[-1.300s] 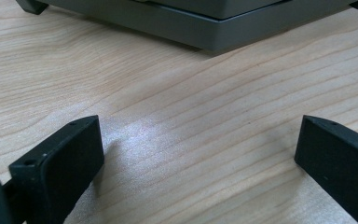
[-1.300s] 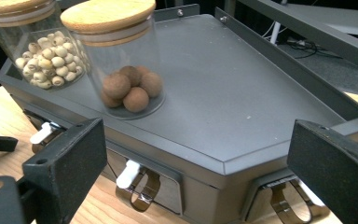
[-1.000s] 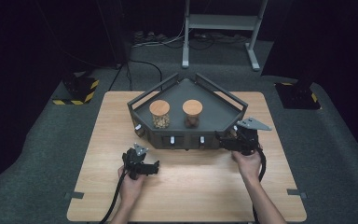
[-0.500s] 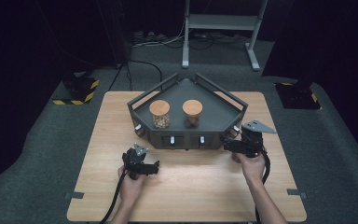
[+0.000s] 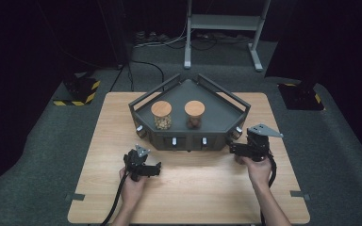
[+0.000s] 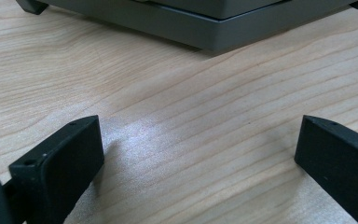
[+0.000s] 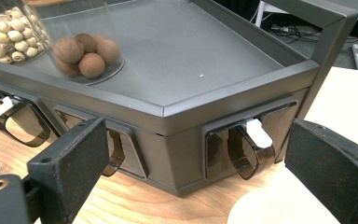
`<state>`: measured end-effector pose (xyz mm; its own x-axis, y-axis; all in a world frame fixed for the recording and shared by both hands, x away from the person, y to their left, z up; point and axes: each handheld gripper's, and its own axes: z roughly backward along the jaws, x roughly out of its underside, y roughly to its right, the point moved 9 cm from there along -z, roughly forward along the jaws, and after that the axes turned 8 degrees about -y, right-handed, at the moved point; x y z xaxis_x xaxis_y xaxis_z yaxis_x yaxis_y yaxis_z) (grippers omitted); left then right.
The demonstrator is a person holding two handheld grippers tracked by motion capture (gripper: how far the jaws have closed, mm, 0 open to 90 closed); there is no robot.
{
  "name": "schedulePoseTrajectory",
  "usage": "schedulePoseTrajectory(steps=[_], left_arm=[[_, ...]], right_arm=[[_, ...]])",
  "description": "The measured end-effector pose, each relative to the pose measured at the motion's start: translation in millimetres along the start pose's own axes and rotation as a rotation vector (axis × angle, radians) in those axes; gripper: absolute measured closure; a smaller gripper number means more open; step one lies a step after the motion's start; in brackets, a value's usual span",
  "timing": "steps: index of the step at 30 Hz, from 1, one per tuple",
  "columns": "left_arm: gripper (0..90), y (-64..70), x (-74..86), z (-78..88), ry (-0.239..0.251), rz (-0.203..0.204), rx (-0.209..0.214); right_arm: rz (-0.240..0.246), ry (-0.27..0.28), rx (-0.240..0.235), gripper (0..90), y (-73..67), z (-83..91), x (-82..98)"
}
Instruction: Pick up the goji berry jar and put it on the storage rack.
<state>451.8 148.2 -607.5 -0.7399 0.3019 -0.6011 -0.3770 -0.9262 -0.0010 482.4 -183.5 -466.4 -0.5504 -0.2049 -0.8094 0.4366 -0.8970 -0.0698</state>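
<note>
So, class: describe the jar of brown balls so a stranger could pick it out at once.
Find the dark angular tray at the far middle of the wooden table. Two cork-lidded glass jars stand on it. Yours is the right-hand jar, holding a few large brown balls, unlike its neighbour, full of small pale ones.

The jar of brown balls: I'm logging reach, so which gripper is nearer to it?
Right. The right gripper sits by the tray's front right corner, closer to the jar of brown balls; the left gripper rests farther off, front left.

One bench (image 5: 99,141) carries one dark five-sided tray (image 5: 219,110) holding two cork-lidded jars, one on the left (image 5: 161,114) and one on the right (image 5: 194,113), with two claws, left (image 5: 156,168) and right (image 5: 232,148), near it.
</note>
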Motion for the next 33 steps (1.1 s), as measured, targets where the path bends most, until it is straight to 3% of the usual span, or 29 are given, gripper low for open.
schedulePoseTrajectory(steps=[33], left_arm=[[1.3, 0.0, 0.0, 0.0, 0.0, 0.0, 0.0]], right_arm=[[-0.065, -0.043, 0.052, 6.5, 32.9, -1.5, 34.1]])
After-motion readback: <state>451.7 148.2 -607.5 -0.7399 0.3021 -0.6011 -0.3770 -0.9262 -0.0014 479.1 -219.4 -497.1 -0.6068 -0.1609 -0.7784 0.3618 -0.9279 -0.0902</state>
